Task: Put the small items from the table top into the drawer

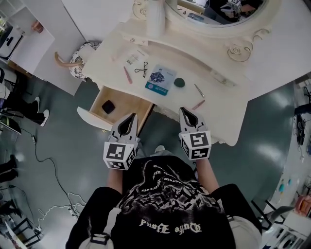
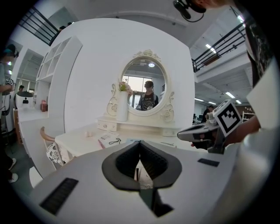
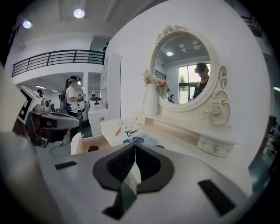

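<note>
Small items lie on the cream dressing table: a pink stick, a black looped tool, a blue packet, a dark round piece, metal tweezers and a second pink stick. The drawer stands pulled out at the table's front left, with a small black item inside. My left gripper hovers shut and empty over the drawer's right end. My right gripper is shut and empty at the table's front edge, near the second pink stick.
An oval mirror and a white vase stand at the table's back. A floral stool sits left of the table. Cables trail on the floor at left, and a bystander's feet are nearby.
</note>
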A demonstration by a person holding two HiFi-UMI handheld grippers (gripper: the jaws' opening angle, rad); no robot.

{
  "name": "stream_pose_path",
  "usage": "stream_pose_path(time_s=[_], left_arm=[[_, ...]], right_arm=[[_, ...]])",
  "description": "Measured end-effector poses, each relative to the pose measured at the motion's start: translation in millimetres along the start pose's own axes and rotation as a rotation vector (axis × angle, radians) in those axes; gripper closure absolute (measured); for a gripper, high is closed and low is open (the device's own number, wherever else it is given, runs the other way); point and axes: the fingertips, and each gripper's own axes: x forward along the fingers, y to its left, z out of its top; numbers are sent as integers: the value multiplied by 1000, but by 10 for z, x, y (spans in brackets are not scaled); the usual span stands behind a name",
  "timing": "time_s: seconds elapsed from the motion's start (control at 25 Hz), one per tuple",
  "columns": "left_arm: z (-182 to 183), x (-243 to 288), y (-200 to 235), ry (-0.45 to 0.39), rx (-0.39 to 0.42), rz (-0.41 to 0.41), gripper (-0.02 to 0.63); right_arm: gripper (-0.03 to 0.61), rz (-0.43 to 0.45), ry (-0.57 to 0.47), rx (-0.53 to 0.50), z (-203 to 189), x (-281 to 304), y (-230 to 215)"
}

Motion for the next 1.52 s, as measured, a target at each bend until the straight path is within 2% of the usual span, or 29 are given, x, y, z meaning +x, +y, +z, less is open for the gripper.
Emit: stream_pose_path(time_s=[0.28, 0.64, 1.2, 1.24, 1.32, 1.52], left_arm=[[97, 38, 382, 3, -8, -10, 598], [166, 195, 846, 27, -8, -64, 598], [158, 381, 1228, 65, 11, -153, 598], [154, 379, 1271, 69, 11, -154, 598], [145, 374, 1358, 75, 10, -153, 598], [84, 357, 1565, 102, 12, -150, 598]], right_arm=[[565, -32, 20, -4, 131, 268, 148], [565, -86, 50, 66, 233, 588, 317], [563, -171, 98, 143, 342, 1118, 372], [551, -178, 102, 148, 341, 1159, 374], [469, -187, 114, 160, 326, 1248, 376], [451, -222, 126, 191, 318, 1461, 329]])
